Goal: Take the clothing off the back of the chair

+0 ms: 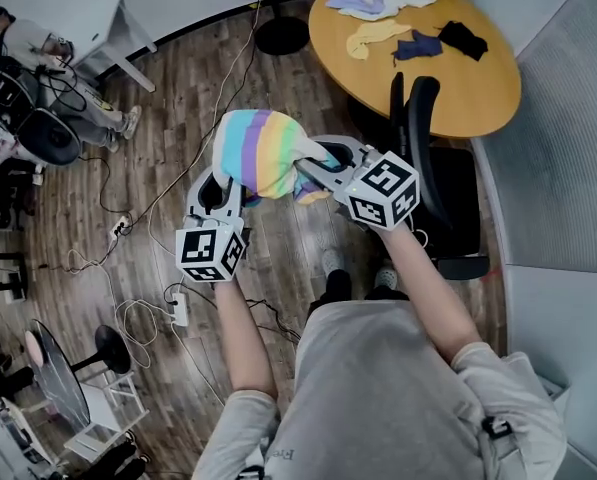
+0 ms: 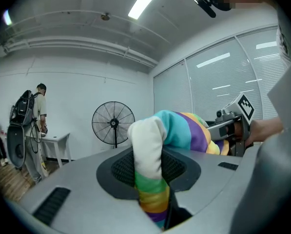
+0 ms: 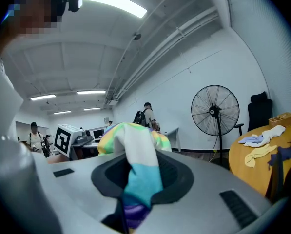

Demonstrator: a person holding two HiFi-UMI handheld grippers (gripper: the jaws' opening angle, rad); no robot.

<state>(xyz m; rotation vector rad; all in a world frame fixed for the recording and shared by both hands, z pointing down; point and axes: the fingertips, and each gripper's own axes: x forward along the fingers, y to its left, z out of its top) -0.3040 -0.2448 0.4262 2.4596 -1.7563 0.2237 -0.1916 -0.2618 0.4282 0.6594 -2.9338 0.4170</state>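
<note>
Both arms out in front, elbows bent. Left forearm (image 1: pixel 240 338) and right forearm (image 1: pixel 433 293) are bare. Left claw (image 1: pixel 230 180) and right claw (image 1: pixel 313 171) sit side by side, close together, tips angled in toward each other, pointing roughly level. Left claw's jaws are a narrow gap apart, pinched on a fold of the striped garment (image 1: pixel 263 150). Right claw is the same, clamped on another fold. The garment bridges the two claws.
</note>
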